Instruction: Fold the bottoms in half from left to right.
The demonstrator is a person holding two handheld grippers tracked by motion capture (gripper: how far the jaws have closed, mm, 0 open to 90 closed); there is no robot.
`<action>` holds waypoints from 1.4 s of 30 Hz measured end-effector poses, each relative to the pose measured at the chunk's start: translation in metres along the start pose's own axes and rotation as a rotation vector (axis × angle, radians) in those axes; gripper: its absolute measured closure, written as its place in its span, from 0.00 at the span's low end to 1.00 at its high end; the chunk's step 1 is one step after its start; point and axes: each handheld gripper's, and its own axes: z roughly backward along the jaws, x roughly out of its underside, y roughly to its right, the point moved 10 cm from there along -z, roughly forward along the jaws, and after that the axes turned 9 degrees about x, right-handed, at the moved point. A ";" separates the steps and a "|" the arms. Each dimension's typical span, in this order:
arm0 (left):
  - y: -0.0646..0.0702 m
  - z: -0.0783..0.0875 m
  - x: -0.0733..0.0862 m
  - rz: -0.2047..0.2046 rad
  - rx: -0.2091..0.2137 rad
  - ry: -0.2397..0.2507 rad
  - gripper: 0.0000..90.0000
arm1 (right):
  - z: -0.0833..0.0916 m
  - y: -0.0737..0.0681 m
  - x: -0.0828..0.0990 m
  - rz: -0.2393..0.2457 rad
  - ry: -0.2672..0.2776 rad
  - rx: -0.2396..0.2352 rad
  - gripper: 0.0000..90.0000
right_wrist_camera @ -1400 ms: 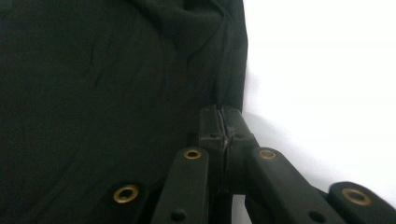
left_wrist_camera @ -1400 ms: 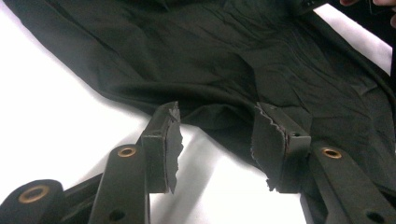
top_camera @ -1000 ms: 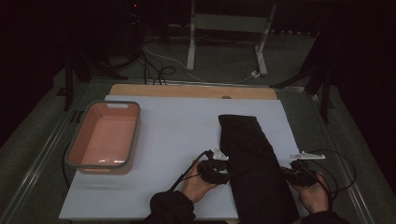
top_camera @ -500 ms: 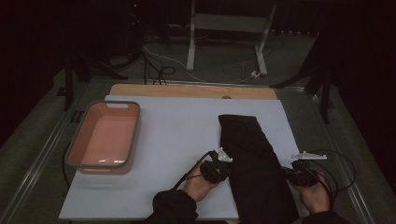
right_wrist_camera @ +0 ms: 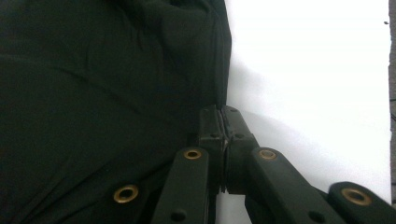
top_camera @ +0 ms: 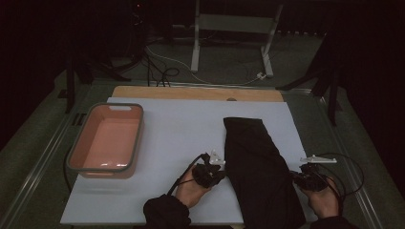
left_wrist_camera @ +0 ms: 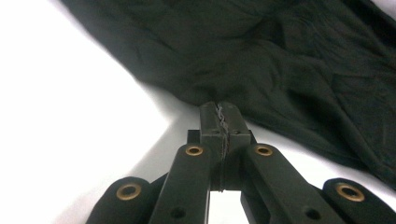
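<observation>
Both grippers level at black cloth

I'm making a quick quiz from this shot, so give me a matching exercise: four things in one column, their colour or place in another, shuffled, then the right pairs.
Things:
1. basin
2. cloth
3. left tool
4. right tool

Descriptions:
A. black, lying right of centre on the table
B. shut at the cloth's right edge
C. pink inside, at the table's left
D. shut at the cloth's left edge

Pairs: 1-C, 2-A, 3-D, 4-B
</observation>
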 end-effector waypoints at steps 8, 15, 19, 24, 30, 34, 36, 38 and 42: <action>-0.001 -0.001 -0.011 0.056 0.006 0.077 0.73 | -0.001 0.003 0.001 -0.010 -0.004 0.007 0.97; 0.002 -0.007 -0.021 0.085 -0.001 0.107 0.50 | 0.008 0.001 0.004 -0.021 0.009 -0.007 0.77; 0.001 -0.010 -0.025 0.105 -0.011 0.121 0.44 | 0.014 -0.003 0.010 -0.012 0.003 -0.020 0.72; -0.001 -0.015 -0.024 0.133 -0.015 0.103 0.37 | 0.012 -0.006 0.024 0.004 -0.038 -0.033 0.84; -0.002 -0.026 -0.019 0.150 -0.019 0.062 0.32 | 0.012 0.006 0.023 0.000 -0.035 0.034 1.00; -0.001 -0.032 -0.017 0.153 -0.021 0.044 0.29 | 0.011 0.009 0.023 -0.008 -0.034 0.041 1.00; -0.001 -0.035 -0.017 0.164 -0.022 0.034 0.29 | 0.011 0.008 0.023 -0.006 -0.035 0.034 0.99; -0.001 -0.038 -0.016 0.166 -0.022 0.027 0.27 | 0.011 0.006 0.023 -0.001 -0.032 0.025 0.99; 0.003 -0.044 -0.015 0.163 -0.015 0.015 0.26 | 0.012 0.004 0.021 0.005 -0.023 0.013 0.96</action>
